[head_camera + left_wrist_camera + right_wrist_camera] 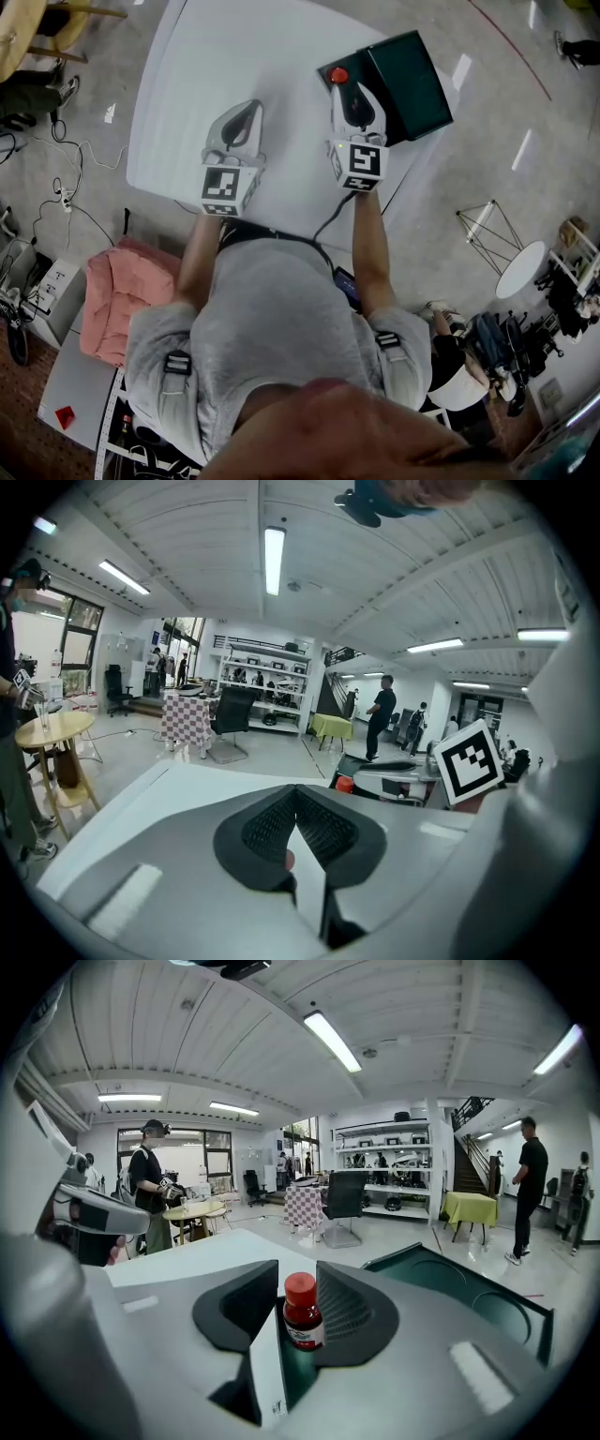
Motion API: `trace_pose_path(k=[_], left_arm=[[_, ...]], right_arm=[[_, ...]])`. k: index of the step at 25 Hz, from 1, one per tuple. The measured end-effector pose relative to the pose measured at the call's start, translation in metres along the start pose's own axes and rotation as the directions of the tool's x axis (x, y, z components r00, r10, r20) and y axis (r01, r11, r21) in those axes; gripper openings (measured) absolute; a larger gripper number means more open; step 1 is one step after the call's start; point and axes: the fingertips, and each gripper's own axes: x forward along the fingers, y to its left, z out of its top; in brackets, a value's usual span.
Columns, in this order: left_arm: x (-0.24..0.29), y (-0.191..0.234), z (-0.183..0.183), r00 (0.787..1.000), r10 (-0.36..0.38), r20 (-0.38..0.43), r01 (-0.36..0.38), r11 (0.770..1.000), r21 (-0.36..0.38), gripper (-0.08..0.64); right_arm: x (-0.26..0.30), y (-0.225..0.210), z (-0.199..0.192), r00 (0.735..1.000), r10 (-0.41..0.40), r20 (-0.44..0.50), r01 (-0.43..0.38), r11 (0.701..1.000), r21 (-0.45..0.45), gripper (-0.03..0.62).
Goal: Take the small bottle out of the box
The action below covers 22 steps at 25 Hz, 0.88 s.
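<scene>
Over the left end of the open box (pixel 417 89), reaching in with the right gripper (pixel 349 92), spread to either side of the small bottle (pixel 338 75) and not yet squeezing it. Leaves the bottle upright inside the box, red cap up, hard by one pad and clear of the other. Reads as the last of the approach, ahead of the grasp. Calls next for centring on the bottle, closing on its body below the cap, then lifting straight up until clear of the box rim. Risks nudging the bottle over if the nearer pad lands first.

Left of the box and well apart from it, holds the left gripper (pixel 247 112) over the bare white table (pixel 187 56), clenched on nothing.

Finds little in the way: only the walls of the box close round the bottle, and its dark green half lying open to the right. Beyond the box, takes in a busy hall: a person (pixel 150 1194) beside a round wooden table (pixel 192 1211), an office chair (pixel 345 1199), shelving (pixel 384 1171) at the back wall. Far from the box, on the floor, shows a pink bundle (pixel 127 291) and loose cables (pixel 70 155).
</scene>
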Motion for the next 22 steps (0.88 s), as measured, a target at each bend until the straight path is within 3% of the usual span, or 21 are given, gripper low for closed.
trace_pose_path(k=[10,17,22], left_arm=[[0.001,0.009,-0.006,1.0,0.012,-0.023,-0.013,1.0,-0.01,0.012],[0.006,0.009,-0.009,0.999,0.007,-0.037,-0.008,1.0,-0.016,0.012],[0.007,0.009,-0.006,1.0,0.006,-0.028,-0.006,1.0,-0.015,0.012]], right_arm=[[0.024,0.0,-0.015,0.998,0.001,-0.059,-0.001,1.0,0.013,0.183],[0.031,-0.004,-0.021,0.997,-0.004,-0.08,0.005,1.0,0.013,0.181],[0.033,-0.004,-0.023,0.996,-0.008,-0.088,0.008,1.0,0.002,0.144]])
